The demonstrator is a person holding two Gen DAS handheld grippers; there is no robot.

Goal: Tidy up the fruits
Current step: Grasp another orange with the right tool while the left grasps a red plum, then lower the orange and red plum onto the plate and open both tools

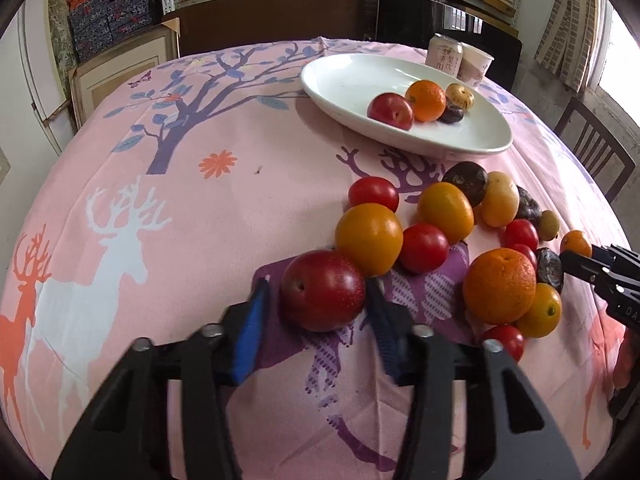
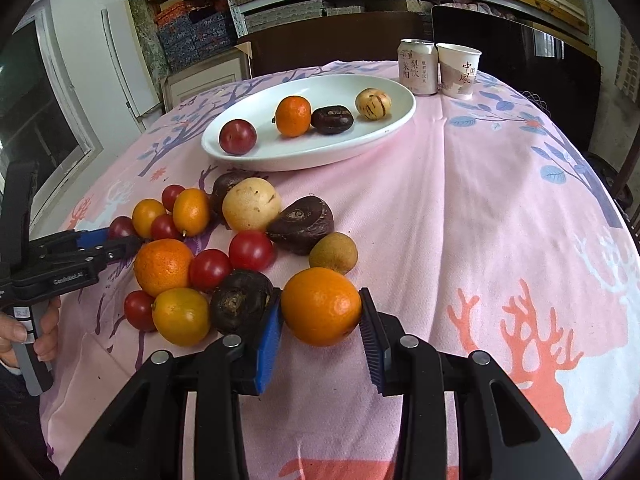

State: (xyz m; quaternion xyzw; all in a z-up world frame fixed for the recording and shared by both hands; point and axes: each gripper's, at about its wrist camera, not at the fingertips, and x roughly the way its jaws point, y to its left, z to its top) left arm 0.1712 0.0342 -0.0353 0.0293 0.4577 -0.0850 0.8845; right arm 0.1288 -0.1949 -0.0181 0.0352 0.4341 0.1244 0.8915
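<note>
Left gripper: I have it spread around the red plum; the right pad looks to touch the skin, the left pad stands just clear, so it is not clamped yet.
Right gripper: its blue pads sit against both sides of the orange mandarin; it looks closed on the fruit, which sits low at the tabletop.
Where the fruit lies: both sit at the near edge of the loose pile; the white plate lies beyond with four fruits on it.
Handling, plum: I judge it light, smooth, a little slippery and easily bruised; I would take it across its widest middle, gently.
Handling, mandarin: light, with soft, yielding peel that grips better; hold at the equator, as now.
Risk: neighbours touch the plum, so they may roll.
Left view only: the gap at the plum's left pad.
Right view only: the person's hand on the left handle, plus the can and paper cup in full.
</note>
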